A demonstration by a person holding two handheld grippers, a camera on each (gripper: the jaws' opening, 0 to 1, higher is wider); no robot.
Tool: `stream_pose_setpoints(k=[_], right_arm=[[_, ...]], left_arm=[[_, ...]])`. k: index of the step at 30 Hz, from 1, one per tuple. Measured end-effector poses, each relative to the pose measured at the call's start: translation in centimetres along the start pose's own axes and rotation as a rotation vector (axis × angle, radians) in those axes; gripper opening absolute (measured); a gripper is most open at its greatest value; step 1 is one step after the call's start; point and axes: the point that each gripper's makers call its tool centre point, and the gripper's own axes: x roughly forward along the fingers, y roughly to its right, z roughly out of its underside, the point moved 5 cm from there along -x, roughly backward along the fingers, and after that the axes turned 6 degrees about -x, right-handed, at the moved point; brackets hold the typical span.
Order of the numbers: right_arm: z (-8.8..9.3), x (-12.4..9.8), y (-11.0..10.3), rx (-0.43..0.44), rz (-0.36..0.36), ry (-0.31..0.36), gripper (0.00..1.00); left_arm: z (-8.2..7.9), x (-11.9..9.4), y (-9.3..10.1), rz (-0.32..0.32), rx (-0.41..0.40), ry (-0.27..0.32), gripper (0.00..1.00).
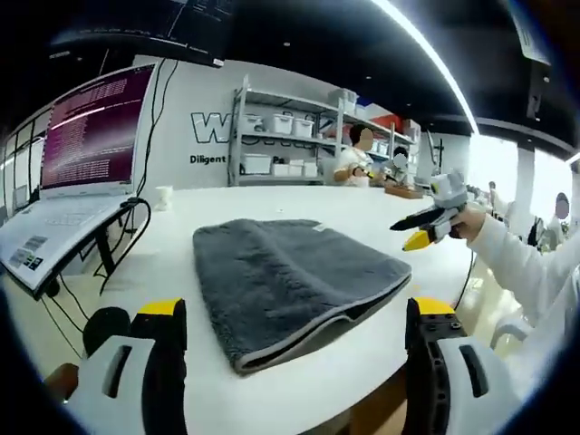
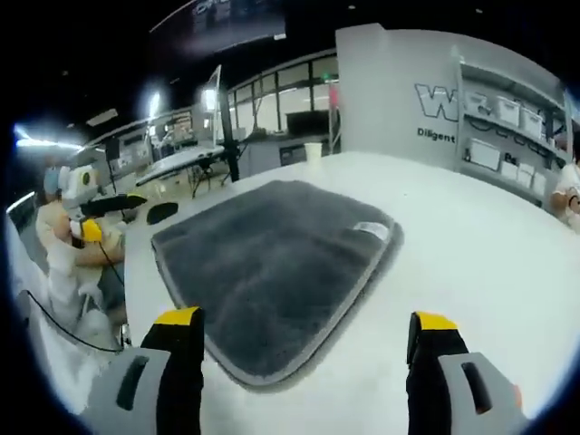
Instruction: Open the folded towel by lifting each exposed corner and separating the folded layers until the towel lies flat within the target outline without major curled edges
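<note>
left gripper view | towel (image 1: 290, 285) folded on table (image 1: 381, 213) | both grippers released (jaws apart)

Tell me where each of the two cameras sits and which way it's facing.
Left gripper view: rides the left gripper, looking across the white table at the folded towel; own open jaws below, right gripper and a sleeve at right.
Right gripper view: rides the right gripper, looking down over the towel from its other side; own open jaws below, left gripper at left.
Shared: towel, table, each other's gripper.
</note>
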Motion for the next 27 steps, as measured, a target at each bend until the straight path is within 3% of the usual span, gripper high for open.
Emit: stream_pose_setpoints(k=[5, 9, 14, 19, 27], right_arm=[[-0.8, 2.9, 0.7, 0.079, -0.018, -0.002, 0.84], [-0.2, 5.0, 1.7, 0.129, 0.013, -0.050, 0.82], [0.6, 6.0, 3.3, 0.144, 0.060, -0.067, 0.76], [0.2, 6.5, 3.8, 0.156, 0.062, -0.039, 0.61], [0.9, 7.3, 5.4, 0.088, 0.147, -0.056, 0.35]], left_arm=[[0.0, -0.6, -0.3, 0.012, -0.008, 0.002, 1.00], [-0.3, -1.2, -0.7, -0.002, -0.015, 0.020, 1.00], [-0.5, -1.5, -0.8, 0.004, -0.025, 0.036, 1.00], [-0.4, -1.3, -0.6, 0.017, -0.030, 0.029, 1.00], [-0.1, -1.2, -0.2, 0.029, -0.027, 0.013, 1.00]])
